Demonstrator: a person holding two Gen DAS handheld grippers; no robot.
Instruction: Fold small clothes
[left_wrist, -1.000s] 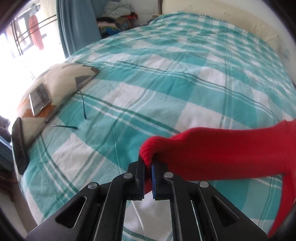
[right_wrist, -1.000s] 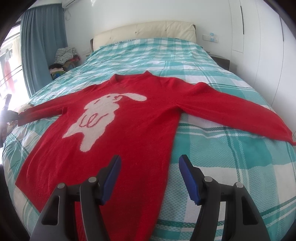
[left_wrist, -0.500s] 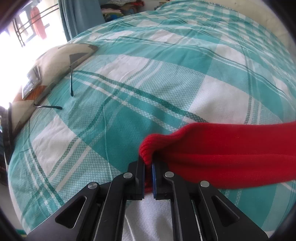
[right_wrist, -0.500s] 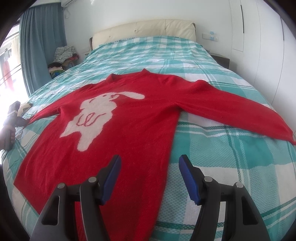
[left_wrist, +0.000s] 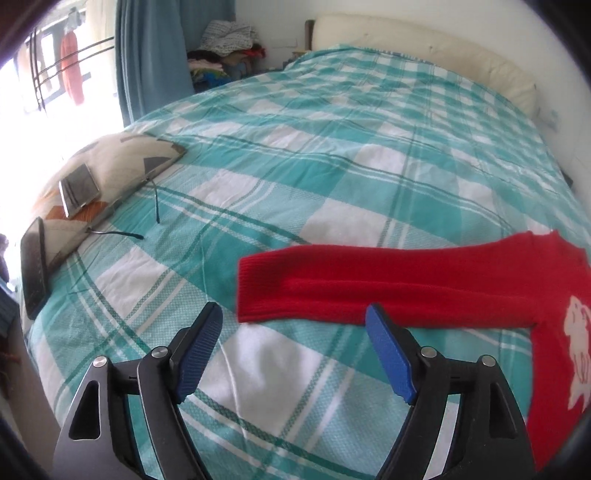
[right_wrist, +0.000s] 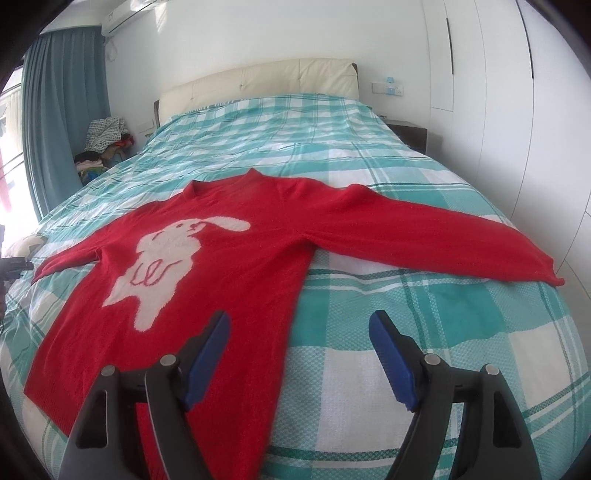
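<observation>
A red sweater (right_wrist: 236, 266) with a white rabbit on its chest lies flat, front up, on the teal plaid bed (right_wrist: 424, 332), both sleeves spread out. In the left wrist view its left sleeve (left_wrist: 369, 284) lies straight on the cover, cuff just beyond the fingertips. My left gripper (left_wrist: 293, 321) hovers above that cuff, its jaws opening, nothing between them. My right gripper (right_wrist: 299, 328) hangs over the sweater's lower right side edge, its jaws opening too, with no cloth pinched. The left gripper also shows small at the far left edge (right_wrist: 14, 266) of the right wrist view.
A patterned cushion (left_wrist: 110, 170) with a phone-like device and a dark tablet (left_wrist: 33, 269) sits at the bed's left edge, beside thin black cords. A pile of clothes (right_wrist: 103, 144) and a blue curtain stand at the back left; headboard and white wardrobe doors behind and right.
My left gripper let go of the sleeve cuff, opened wide and pulled back; the sleeve now lies flat and straight. My right gripper's jaws have widened a little.
</observation>
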